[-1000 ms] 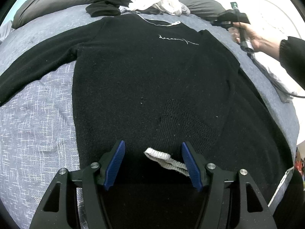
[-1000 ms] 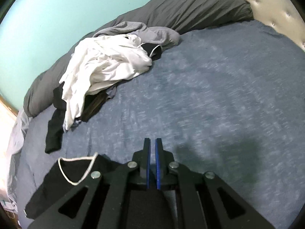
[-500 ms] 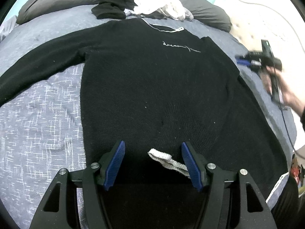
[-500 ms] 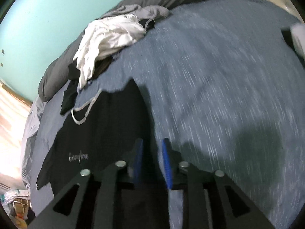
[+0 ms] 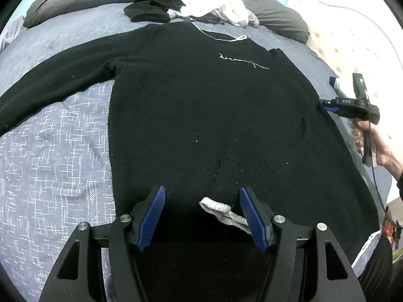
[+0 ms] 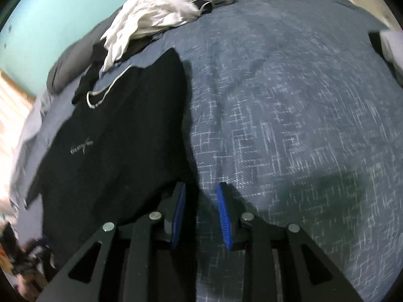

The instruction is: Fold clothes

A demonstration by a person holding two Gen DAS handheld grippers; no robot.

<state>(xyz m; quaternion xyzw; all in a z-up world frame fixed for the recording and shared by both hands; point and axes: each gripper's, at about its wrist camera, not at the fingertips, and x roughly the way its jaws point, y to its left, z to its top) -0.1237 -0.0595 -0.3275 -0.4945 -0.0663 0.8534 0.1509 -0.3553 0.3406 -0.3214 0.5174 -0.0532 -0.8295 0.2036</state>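
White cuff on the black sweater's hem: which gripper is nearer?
Left. The left gripper straddles the white cuff; the right gripper is at the sweater side edge, farther up.

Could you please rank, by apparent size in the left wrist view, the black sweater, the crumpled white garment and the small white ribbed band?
1. Black sweater
2. Crumpled white garment
3. Small white ribbed band, though nearest the camera
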